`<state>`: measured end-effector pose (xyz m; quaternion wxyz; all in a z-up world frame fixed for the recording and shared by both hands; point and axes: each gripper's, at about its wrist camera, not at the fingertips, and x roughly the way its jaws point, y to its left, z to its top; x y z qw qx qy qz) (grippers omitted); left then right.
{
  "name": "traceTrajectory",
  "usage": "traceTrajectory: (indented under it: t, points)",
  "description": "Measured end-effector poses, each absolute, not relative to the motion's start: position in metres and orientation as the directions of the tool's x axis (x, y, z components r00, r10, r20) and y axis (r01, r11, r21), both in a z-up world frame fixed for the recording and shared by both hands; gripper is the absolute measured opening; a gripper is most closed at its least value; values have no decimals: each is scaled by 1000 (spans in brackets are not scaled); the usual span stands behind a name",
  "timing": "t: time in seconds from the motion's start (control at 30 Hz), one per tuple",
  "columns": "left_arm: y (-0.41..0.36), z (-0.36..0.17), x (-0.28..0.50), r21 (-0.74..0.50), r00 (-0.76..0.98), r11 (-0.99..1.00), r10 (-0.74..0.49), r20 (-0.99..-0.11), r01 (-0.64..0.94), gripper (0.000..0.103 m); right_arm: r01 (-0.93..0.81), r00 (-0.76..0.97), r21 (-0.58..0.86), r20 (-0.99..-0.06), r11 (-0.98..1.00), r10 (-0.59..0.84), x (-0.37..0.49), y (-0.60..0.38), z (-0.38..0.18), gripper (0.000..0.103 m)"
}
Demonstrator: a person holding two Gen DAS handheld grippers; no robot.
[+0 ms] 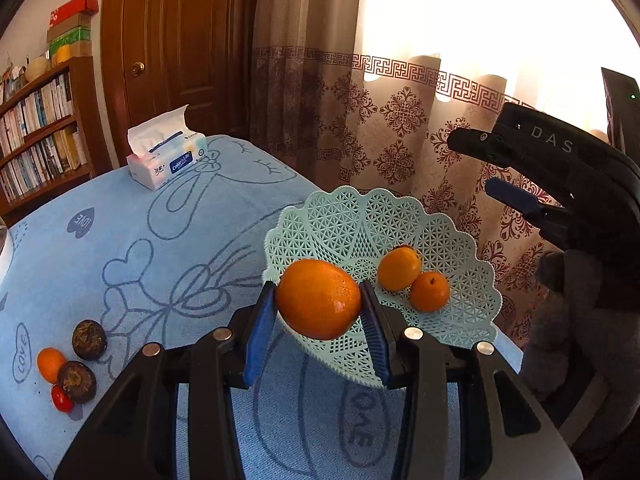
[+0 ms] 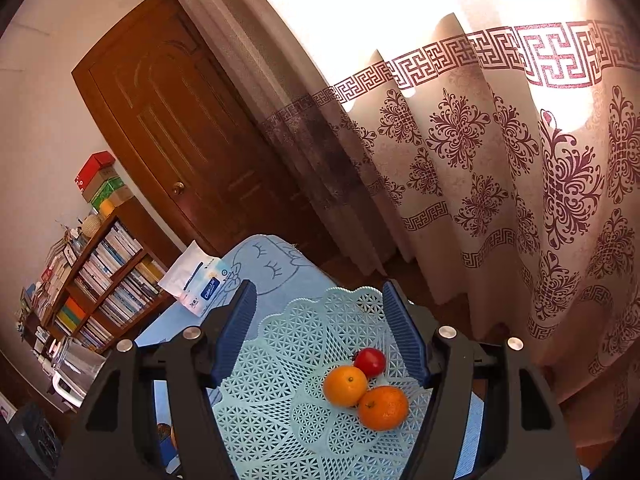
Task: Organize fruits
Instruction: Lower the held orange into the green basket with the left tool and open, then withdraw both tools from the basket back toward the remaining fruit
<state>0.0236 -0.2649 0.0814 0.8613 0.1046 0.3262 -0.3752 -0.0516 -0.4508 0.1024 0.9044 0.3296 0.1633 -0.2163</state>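
This is a lived-in room of a home. A panelled wooden door [image 1: 176,52] with a brass knob stands beside a wooden bookshelf [image 1: 40,136] packed with books and topped with stacked boxes, while long patterned curtains [image 2: 500,184] hang over a bright window. The desk [image 1: 120,240] wears a blue cartoon-print cloth and carries a soft pack of tissues [image 1: 168,156] and a lacy plastic fruit basket [image 1: 340,220].

A pack of tissues [image 1: 166,158] sits on the blue cloth [image 1: 120,240] with hearts drawn on it. Behind the tissues is a brown door [image 1: 176,40]. Left of the door stands a bookshelf [image 1: 40,132] full of books. Right of the door hangs a patterned curtain [image 1: 400,112].
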Motion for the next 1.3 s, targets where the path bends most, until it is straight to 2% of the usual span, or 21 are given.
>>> traceTrajectory:
  t: [0.13, 0.2, 0.23, 0.27, 0.37, 0.53, 0.6, 1.3]
  points:
    - [-268, 75, 27, -89, 484, 693, -583, -653, 715, 43, 499, 852, 523, -442, 691, -280, -50, -449, 101, 67]
    - [-266, 73, 28, -96, 486, 701, -580, -654, 707, 56, 497, 852, 521, -444, 694, -276, -49, -447, 101, 67]
    - [-263, 73, 29, -101, 492, 707, -580, -650, 700, 71, 496, 852, 520, -444, 695, -276, -49, -446, 101, 67]
    - [-260, 74, 30, -103, 502, 715, -578, -643, 691, 78, 496, 852, 519, -444, 697, -276, -49, -446, 101, 67]
    - [-252, 75, 35, -112, 513, 732, -568, -643, 672, 87, 495, 853, 519, -443, 697, -275, -49, -445, 101, 67]
    - [-238, 74, 43, -134, 523, 759, -553, -649, 637, 89, 492, 854, 520, -443, 698, -272, -49, -444, 101, 67]
    - [-233, 74, 45, -140, 524, 766, -548, -652, 627, 93, 490, 855, 520, -443, 700, -269, -48, -443, 101, 67]
    - [-183, 86, 45, -108, 607, 830, -482, -632, 548, 93, 452, 866, 497, -445, 741, -230, -39, -423, 101, 68]
